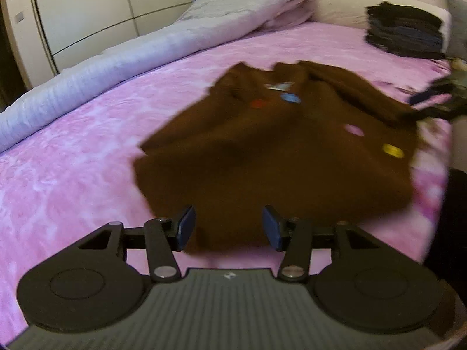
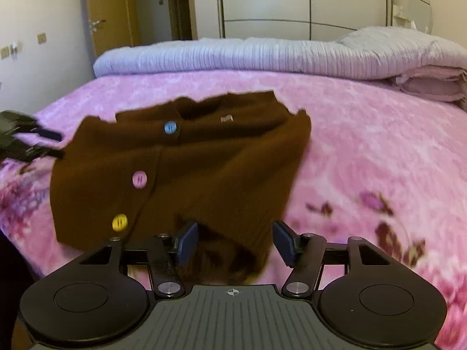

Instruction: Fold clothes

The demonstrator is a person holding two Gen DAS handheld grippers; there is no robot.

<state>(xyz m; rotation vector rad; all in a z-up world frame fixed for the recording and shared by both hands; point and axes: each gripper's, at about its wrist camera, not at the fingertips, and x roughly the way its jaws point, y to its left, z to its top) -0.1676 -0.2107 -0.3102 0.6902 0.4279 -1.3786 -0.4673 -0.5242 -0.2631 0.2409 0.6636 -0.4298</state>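
A brown knit cardigan [image 1: 262, 151] with blue, pink and yellow buttons lies partly folded on the pink bedspread [image 1: 73, 175]. It also shows in the right wrist view [image 2: 204, 169]. My left gripper [image 1: 228, 229] is open, its blue pads at the cardigan's near edge, with nothing between them. My right gripper [image 2: 235, 243] is open at the cardigan's near corner, and the cloth lies between and under the pads. The other gripper shows blurred at the right edge of the left wrist view [image 1: 437, 102] and at the left edge of the right wrist view [image 2: 23, 140].
A rolled lilac-grey duvet [image 1: 116, 58] runs along the bed's far side, also in the right wrist view [image 2: 262, 55]. A stack of dark folded clothes [image 1: 405, 32] sits at the bed's far corner. White wardrobes [image 2: 292, 3] and a wooden door [image 2: 113, 8] stand beyond.
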